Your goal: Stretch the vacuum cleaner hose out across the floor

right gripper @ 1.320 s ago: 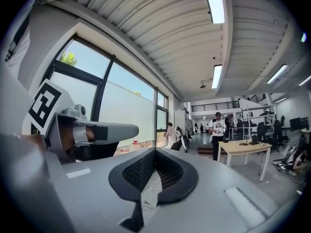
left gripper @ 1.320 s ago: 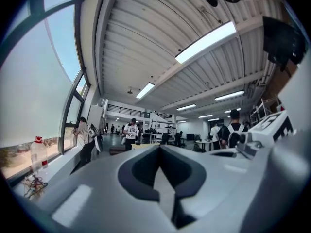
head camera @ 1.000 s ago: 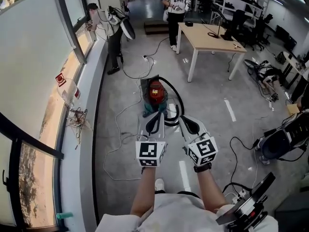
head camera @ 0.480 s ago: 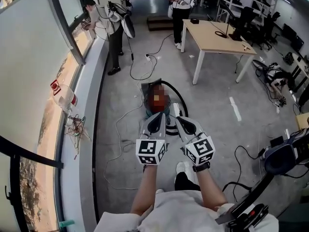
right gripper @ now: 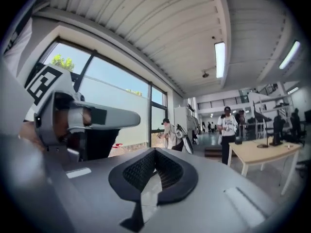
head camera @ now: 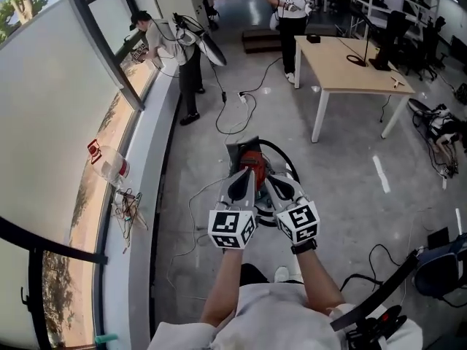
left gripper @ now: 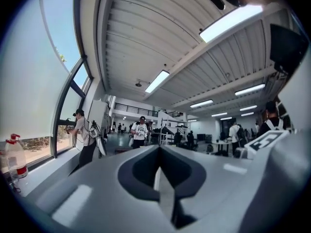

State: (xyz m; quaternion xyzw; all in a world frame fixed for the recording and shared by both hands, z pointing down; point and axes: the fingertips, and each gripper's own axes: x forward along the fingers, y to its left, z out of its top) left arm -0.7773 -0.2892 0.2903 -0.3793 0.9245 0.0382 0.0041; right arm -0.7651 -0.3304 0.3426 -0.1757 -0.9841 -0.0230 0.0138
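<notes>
A red-topped vacuum cleaner [head camera: 253, 159] stands on the grey floor, with its black hose [head camera: 289, 157] looped around its right side. In the head view my left gripper [head camera: 245, 173] and right gripper [head camera: 270, 179] are held out side by side at arm's length. Their tips overlap the near side of the vacuum in the picture. Both are shut with nothing between the jaws. In the left gripper view the left gripper [left gripper: 158, 148] points level down the hall, as does the right gripper [right gripper: 154, 152] in the right gripper view. Neither gripper view shows the vacuum or the hose.
Left is a long window ledge [head camera: 135, 217] with a plastic bottle [head camera: 111, 166] on it. One person [head camera: 182, 49] stands at the window, another [head camera: 292, 6] stands further back. A wooden table [head camera: 350, 68] stands at the right. Cables [head camera: 191, 203] trail over the floor, and dark equipment [head camera: 438, 268] sits at the lower right.
The view has advanced across the floor. The vacuum is now nearer, right at the gripper tips. Both grippers have stayed shut and side by side.
</notes>
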